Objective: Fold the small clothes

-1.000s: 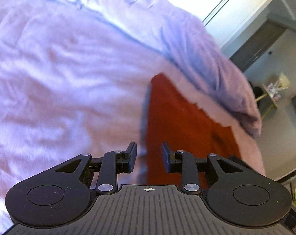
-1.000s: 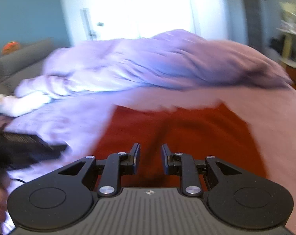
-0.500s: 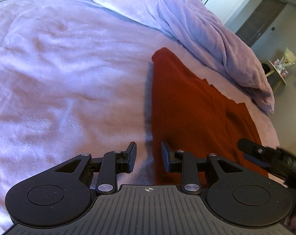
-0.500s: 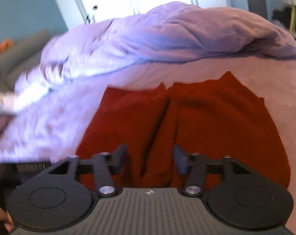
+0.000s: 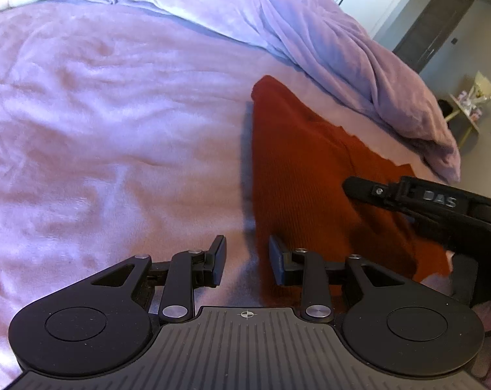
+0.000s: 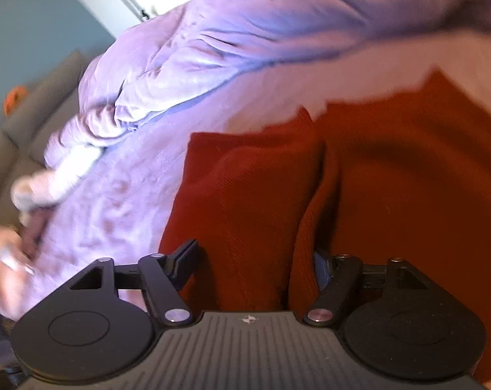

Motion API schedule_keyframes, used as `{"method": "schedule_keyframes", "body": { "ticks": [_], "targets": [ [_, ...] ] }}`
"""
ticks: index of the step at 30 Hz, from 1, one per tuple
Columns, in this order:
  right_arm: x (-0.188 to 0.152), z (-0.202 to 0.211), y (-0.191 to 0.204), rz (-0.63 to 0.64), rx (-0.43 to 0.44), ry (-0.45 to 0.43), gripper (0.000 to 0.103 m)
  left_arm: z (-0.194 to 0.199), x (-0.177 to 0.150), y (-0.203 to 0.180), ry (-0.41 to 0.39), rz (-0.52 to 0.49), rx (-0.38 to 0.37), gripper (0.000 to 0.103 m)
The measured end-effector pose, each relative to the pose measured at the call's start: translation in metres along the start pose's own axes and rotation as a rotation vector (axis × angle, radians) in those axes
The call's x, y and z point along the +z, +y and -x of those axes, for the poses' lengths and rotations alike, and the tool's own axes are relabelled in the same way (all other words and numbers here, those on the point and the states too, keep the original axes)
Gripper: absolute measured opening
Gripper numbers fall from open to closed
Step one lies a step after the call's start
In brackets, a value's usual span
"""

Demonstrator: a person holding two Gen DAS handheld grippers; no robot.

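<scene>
— What are the two grippers doing right now?

— The left gripper [image 5: 247, 265] is tilting down over the bed [image 5: 99, 149], its jaws parted a little and easing wider, with nothing between them; the near left edge of the rust-red garment [image 5: 297, 175] is lying just ahead of its right finger. The right gripper [image 6: 257, 265] is angling down onto the same garment, its jaws spread and coming together around a raised fold of the cloth; the pads are not squeezing it yet.

— And the garment itself?

— It is lying spread on the lilac bed cover, with the bunched duvet [image 5: 310, 35] heaped just beyond it.

— Anything different from a second ago?

— The right gripper has dropped much closer, so the red cloth is filling its view, and its jaws are wider than they were. In the left view, the right gripper [image 5: 408, 195] is now showing over the garment's right part, where it was absent before.
</scene>
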State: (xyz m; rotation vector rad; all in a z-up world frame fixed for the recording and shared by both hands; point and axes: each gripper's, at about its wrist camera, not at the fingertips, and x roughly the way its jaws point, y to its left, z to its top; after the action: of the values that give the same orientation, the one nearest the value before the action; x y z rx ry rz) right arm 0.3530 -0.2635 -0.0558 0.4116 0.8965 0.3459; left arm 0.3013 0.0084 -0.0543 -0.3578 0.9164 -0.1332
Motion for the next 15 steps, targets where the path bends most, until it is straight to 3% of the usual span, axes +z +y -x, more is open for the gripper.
{"method": "schedule_keyframes", "body": {
  "ticks": [1,3,6,10,15],
  "targets": [
    [-0.001,0.001,0.01,0.056,-0.023,-0.019,0.035,0.003,-0.002,-0.001,0.0,-0.006,0.013,0.036],
    [-0.001,0.002,0.023,0.148,-0.077,-0.039,0.017,0.012,-0.007,-0.003,-0.016,-0.024,0.023,0.039],
    [-0.002,0.007,0.038,0.286,-0.157,-0.061,0.015,0.028,-0.017,-0.012,-0.049,-0.035,0.018,0.054],
    [-0.001,0.034,0.05,0.478,-0.261,-0.168,0.014,0.027,-0.028,-0.034,-0.026,-0.088,-0.043,0.059],
    [-0.001,0.075,0.029,0.557,-0.374,-0.254,0.014,0.002,-0.041,-0.061,0.042,-0.121,-0.032,0.059]
  ]
}}
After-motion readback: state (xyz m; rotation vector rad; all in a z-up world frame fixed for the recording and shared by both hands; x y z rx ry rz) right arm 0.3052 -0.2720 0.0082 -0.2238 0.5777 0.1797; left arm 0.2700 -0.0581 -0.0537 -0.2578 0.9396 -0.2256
